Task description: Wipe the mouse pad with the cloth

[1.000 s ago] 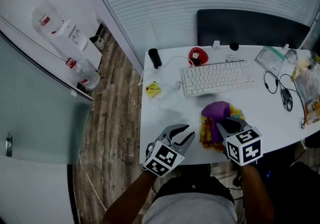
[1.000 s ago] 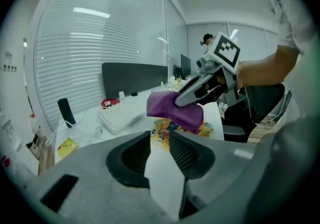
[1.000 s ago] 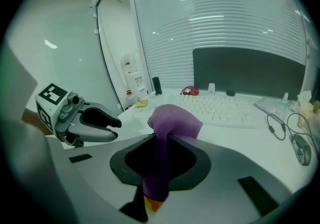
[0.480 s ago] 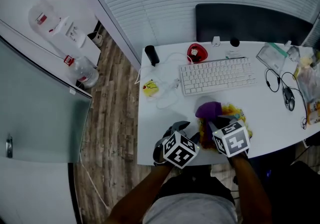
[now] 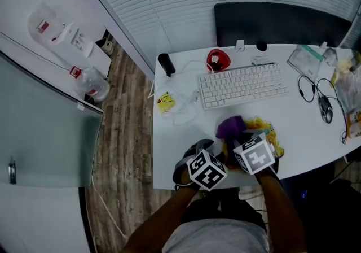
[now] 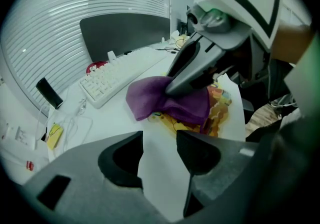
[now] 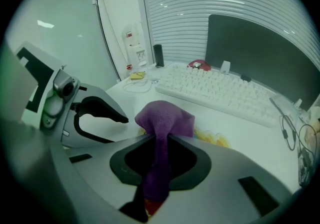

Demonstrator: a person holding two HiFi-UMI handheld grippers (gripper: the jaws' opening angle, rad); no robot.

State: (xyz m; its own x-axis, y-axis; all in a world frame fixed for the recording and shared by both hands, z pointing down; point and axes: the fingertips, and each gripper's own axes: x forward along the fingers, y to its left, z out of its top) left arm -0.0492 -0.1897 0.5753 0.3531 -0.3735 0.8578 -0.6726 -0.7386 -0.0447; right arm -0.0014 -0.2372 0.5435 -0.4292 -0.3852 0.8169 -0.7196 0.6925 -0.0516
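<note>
Purple cloth [image 7: 165, 118] pinched in right gripper [image 7: 159, 142] fingers, apparently on the mouse pad [image 6: 222, 110] beneath; left gripper [image 6: 160, 140] fingers just spread, empty. Wiping about to start: press, then stroke.

The white desk [image 5: 180, 136] carries a white keyboard [image 5: 242, 84] in its middle, and near the front edge lies a colourful mouse pad [image 5: 272, 133], mostly yellow. Toward the back left are a black object [image 5: 166, 65], a red object [image 5: 217, 60], a small yellow item [image 5: 164, 101] and a thin white cable [image 5: 189, 105]. At the right end lie black cables [image 5: 307, 89], a dark mouse [image 5: 325, 112] and a clear bag [image 5: 304, 61].
</note>
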